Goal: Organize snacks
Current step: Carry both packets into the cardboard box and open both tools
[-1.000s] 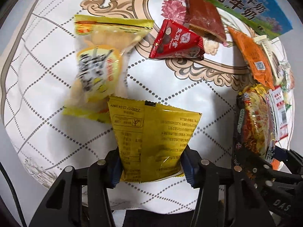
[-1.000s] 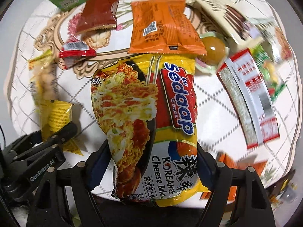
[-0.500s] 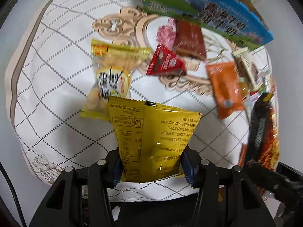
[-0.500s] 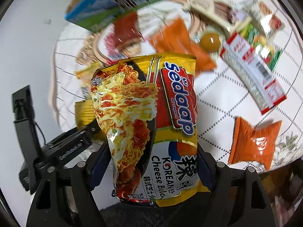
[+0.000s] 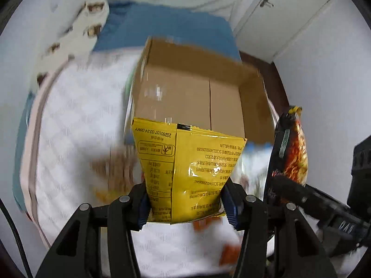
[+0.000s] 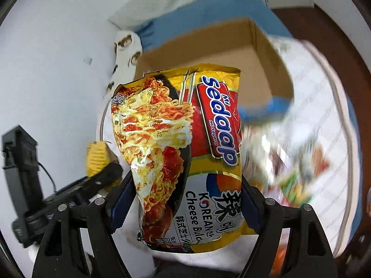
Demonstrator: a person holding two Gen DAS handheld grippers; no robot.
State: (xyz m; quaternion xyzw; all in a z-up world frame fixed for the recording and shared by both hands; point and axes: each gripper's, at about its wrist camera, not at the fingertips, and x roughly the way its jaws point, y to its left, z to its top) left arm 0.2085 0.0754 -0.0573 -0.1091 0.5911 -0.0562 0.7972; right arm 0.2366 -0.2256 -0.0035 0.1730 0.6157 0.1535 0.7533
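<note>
Cardboard box (image 5: 185, 92), open-topped, sits upper centre in the left wrist view on a white quilted tabletop (image 5: 76, 127); its bare bottom shows. Left gripper (image 5: 186, 205) at bottom centre, jaws pinching a yellow snack packet (image 5: 192, 173) by its lower sides, packet upright in front of the box. Right gripper (image 6: 183, 205) at bottom centre of its own view, jaws spread wide yet clamped on a Sedaap noodle packet (image 6: 180, 150), upright, overlapping the box's near wall. Loose snacks (image 6: 289, 166) blurred at right, kinds unreadable. Blue cloth (image 5: 167, 27) behind the box.
</note>
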